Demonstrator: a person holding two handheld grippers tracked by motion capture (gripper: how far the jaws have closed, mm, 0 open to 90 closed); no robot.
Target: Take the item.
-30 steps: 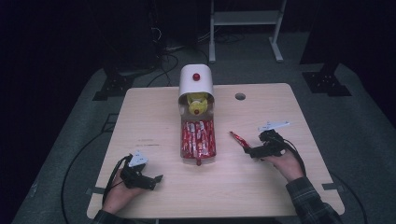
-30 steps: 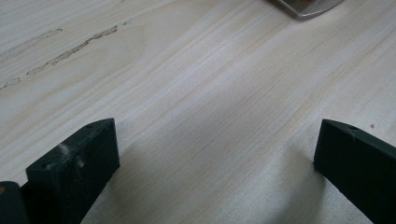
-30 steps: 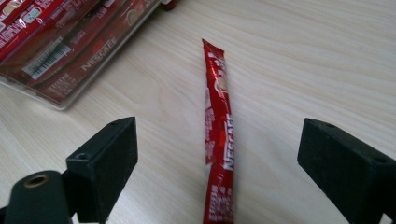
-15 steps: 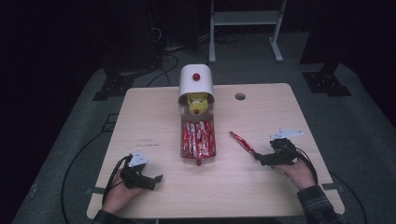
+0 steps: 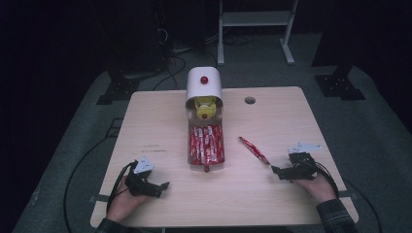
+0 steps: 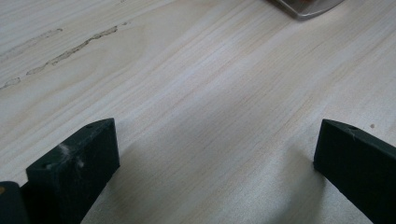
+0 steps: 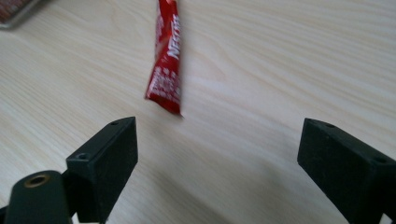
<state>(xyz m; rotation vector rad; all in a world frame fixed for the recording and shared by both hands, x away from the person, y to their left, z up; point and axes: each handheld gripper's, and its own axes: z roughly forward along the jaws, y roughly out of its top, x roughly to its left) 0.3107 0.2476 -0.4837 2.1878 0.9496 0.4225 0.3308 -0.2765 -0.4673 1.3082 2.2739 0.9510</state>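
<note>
My right claw [image 5: 281, 171] sits low on the bench [image 5: 291, 116], jaws spread wide with nothing between them. The red sachet [image 5: 254, 150] lies flat on the wood just ahead of it, on its own to the right of the tray [image 5: 206, 143], slanting away toward the dispenser [image 5: 204, 86]. In the right gripper view the sachet [image 7: 166, 60] has its near end a little beyond the jaw tips and closer to the left jaw than the right, so it is not yet centred in the gap. I judge the wide spread is there to leave room around the sachet before any squeeze.

My left claw [image 5: 163, 187] rests at the near left of the bench, also gaping and holding nothing. In the left gripper view I see bare wood between the jaws and a corner of the tray [image 6: 306, 6] at the top edge. It is parked well apart from the sachet, I think to keep out of the way.

The tray holds a packed row of red sachets below the dispenser's mouth, so this loose one is the odd piece out. Because it lies flat and thin, I expect a pick to need the jaws low and square across its width.
</note>
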